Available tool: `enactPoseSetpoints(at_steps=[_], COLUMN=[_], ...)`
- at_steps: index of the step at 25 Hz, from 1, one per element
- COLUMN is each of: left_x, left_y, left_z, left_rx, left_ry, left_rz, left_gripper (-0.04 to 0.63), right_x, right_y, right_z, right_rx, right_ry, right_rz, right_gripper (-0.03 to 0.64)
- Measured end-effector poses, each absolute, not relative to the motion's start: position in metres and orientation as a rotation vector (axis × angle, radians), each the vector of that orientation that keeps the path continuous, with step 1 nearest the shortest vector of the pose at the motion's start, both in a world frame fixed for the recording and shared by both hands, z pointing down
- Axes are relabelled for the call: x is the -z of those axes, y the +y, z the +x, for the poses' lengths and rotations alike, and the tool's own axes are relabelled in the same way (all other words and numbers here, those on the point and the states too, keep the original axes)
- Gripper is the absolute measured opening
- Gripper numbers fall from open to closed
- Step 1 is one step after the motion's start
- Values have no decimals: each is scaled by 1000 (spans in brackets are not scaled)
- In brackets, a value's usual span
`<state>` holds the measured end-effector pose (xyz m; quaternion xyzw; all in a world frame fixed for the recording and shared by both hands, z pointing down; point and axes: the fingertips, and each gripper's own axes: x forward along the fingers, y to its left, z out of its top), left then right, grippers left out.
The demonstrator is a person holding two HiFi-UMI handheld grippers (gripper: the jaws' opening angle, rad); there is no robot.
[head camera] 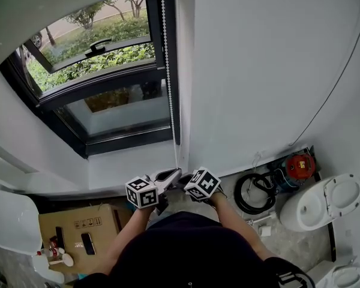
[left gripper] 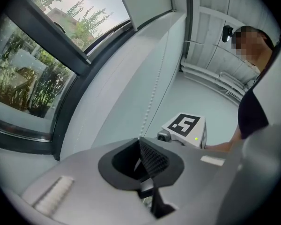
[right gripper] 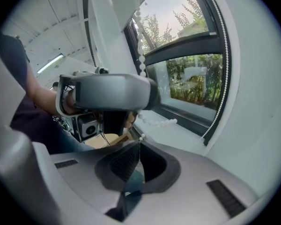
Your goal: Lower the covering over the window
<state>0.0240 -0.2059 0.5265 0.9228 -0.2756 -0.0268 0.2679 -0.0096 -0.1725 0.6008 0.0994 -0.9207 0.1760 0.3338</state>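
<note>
No print can be read; the cardboard box's (head camera: 105,221) marks are too small.

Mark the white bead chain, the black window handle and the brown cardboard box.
white bead chain (head camera: 168,71), head view, mid-length of the hanging strand
black window handle (head camera: 98,45), head view, middle of the lever
brown cardboard box (head camera: 78,224), head view, top face

Clear passage: above the white sill (head camera: 126,161), between the window frame (head camera: 129,141) and the bare right wall (head camera: 258,71). Obstructions: bead chain (head camera: 167,71) hanging along the frame's right post; cardboard box (head camera: 78,224) near left; coiled hose (head camera: 252,194) and toilet (head camera: 321,206) near right.
</note>
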Motion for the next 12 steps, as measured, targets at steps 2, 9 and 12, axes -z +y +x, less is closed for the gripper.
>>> enactPoseSetpoints(at_steps=[2, 9, 12], left_x=[-530, -566, -566], left_y=[-207, -188, -190], left_z=[27, 34, 35], left_rx=[43, -31, -37], left_ry=[-746, -694, -696], left_rz=[2493, 2423, 2438], left_gripper=[12, 12, 12], right_x=[-601, -605, -612], right_y=[-174, -169, -167], right_z=[-7, 5, 11], right_rx=[-458, -451, -425], right_ry=[-2403, -2381, -2348], right_rz=[267, 269, 260], right_gripper=[14, 14, 14])
